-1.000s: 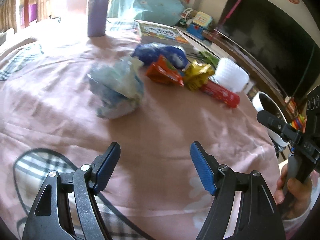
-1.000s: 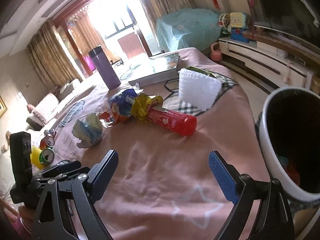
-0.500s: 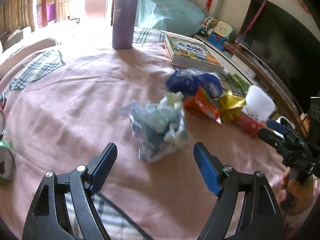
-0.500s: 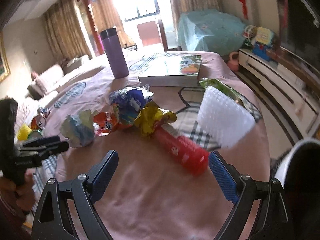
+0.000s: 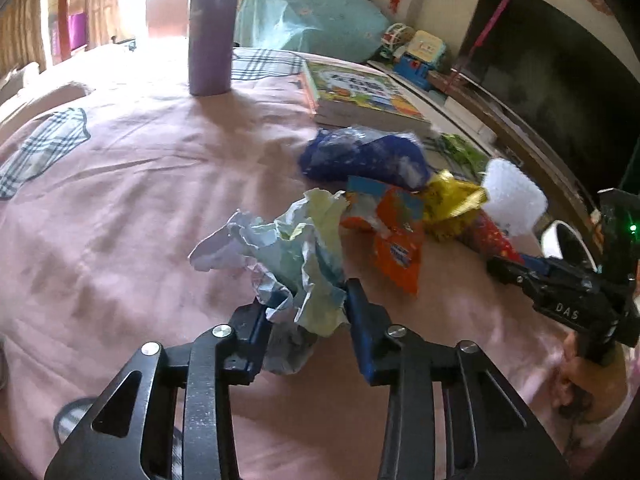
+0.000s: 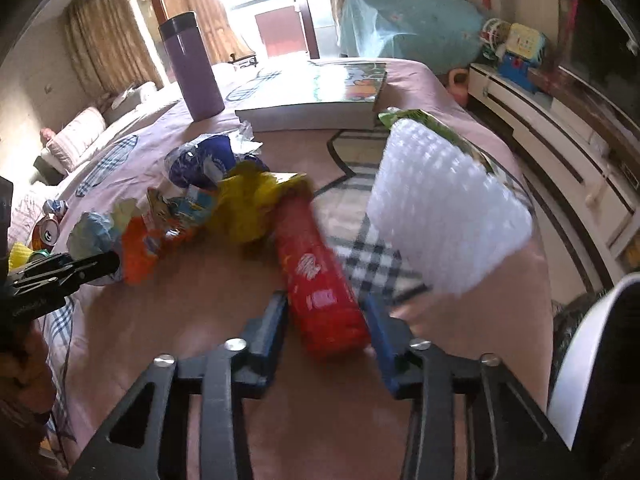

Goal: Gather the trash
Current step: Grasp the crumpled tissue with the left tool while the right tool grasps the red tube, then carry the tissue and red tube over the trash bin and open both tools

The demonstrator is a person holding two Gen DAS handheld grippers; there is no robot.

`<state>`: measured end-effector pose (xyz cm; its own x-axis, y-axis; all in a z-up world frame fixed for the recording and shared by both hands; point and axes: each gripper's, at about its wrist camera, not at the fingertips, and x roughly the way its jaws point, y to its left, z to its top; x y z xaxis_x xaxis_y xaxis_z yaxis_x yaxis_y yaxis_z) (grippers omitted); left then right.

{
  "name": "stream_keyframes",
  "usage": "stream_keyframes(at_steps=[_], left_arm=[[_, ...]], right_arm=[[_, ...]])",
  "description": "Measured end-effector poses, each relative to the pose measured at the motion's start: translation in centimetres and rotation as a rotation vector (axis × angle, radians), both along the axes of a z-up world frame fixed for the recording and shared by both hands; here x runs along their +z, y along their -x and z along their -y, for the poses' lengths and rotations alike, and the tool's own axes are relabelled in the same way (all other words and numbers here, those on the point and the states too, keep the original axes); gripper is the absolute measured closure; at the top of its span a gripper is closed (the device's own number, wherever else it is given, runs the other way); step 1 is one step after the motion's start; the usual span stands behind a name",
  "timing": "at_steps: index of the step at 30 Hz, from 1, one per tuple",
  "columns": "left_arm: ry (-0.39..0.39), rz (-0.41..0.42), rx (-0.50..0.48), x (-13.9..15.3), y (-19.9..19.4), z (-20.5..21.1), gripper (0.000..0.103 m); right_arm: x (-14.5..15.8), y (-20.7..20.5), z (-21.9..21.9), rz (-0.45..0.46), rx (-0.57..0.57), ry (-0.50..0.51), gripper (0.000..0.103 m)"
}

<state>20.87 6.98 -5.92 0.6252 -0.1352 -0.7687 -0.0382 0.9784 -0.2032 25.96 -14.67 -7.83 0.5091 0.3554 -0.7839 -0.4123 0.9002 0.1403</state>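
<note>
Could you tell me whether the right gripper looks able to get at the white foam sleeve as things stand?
Probably not yet: the right gripper has just been closing around the red tube, so its jaws are occupied. The white foam sleeve lies uncovered just beyond, to the right.

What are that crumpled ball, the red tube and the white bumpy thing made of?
Crumpled ball: looks like paper, matte, with sharp creases and torn edges.
Red tube: probably plastic or coated cardboard; smooth printed surface with a slight sheen.
White bumpy thing: seems foam netting, soft, with a regular raised mesh pattern.
</note>
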Motion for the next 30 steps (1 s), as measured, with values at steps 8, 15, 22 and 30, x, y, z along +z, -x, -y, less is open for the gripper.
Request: stream_keyframes(at_steps=[8,15,22,30], left_arm=[[0.051,0.008,-0.067,0.9,2.7,2.3,0.074],[0.06,0.029,-0.176,1.9,4.1,6.5,0.075],[0.064,0.037,-0.266,2.4,4.8,10.1,0.076],[0.054,0.054,-0.345,3.2,5.0,14.0,0.076]], right_arm=[[0.3,4.0,1.3,0.002,-0.036,-0.082,0.069],[1.7,7.7,3.9,0.052,-0.119,-0.145,0.07],[2.2,9.6,6.0,0.079,-0.178,-0.169,0.071],[3.2,11.7,9.8,0.119,-0.267,-0.219,0.072]])
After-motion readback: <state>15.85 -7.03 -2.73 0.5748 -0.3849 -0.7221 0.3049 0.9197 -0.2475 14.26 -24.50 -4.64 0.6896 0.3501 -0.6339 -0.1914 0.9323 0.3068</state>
